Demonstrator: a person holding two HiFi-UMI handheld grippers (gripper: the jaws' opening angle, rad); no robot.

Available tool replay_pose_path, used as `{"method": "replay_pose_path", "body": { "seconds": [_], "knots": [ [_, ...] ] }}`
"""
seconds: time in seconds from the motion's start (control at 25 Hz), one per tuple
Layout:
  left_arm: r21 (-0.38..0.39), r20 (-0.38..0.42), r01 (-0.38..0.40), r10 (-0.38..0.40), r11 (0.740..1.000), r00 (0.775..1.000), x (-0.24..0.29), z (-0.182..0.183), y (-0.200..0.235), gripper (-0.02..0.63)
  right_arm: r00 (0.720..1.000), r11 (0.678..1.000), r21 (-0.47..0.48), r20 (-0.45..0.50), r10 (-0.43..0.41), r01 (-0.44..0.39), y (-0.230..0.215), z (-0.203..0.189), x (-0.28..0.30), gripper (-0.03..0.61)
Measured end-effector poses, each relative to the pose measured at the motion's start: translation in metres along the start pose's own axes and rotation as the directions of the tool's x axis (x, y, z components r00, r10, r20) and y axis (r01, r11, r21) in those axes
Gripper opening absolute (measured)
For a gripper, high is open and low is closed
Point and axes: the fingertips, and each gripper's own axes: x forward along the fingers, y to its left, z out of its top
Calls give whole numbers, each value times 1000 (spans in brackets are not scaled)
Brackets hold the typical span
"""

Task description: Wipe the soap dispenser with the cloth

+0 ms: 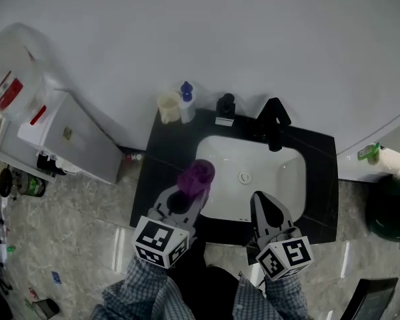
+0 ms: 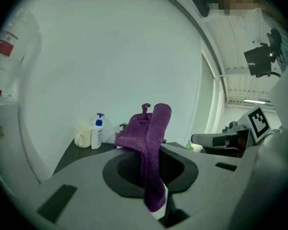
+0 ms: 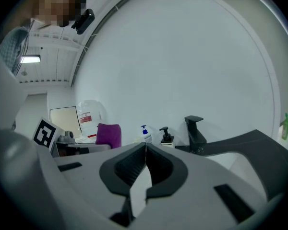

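Holding the cloth [image 1: 197, 176] clamped in the left gripper's [image 1: 192, 189] fingers beside the sink [image 1: 283, 175], right gripper [image 1: 259, 199] closed, empty; white dispenser [image 1: 187, 103] and black dispenser [image 1: 226, 105] at worktop [image 1: 159, 159] rear, well apart, wiping not begun.

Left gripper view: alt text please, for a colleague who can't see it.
The left gripper is shut on a purple cloth that bunches above its jaws. Behind, a blue-pump bottle and a cream cup stand on the dark counter.
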Motion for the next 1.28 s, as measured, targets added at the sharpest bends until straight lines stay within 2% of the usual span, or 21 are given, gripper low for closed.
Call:
{"method": "replay_pose_path", "body": {
  "seconds": [0.56, 0.8, 1.12, 1.28],
  "knots": [
    [5, 73, -81, 80, 997, 994, -112, -37, -111, 57, 999, 999, -2, 20, 36, -36, 36, -42, -161, 18],
    [17, 70, -112, 111, 994, 991, -156, -44, -128, 57, 998, 998, 21, 27, 59, -59, 59, -51, -185, 18],
    [17, 54, -89, 88, 996, 995, -186, -55, -130, 57, 999, 999, 24, 36, 40, -41, 79, -51, -195, 18],
    [10, 50, -70, 69, 998, 996, -192, -55, -130, 57, 998, 998, 3, 32, 58, -58, 95, -49, -194, 18]
  ]
}}
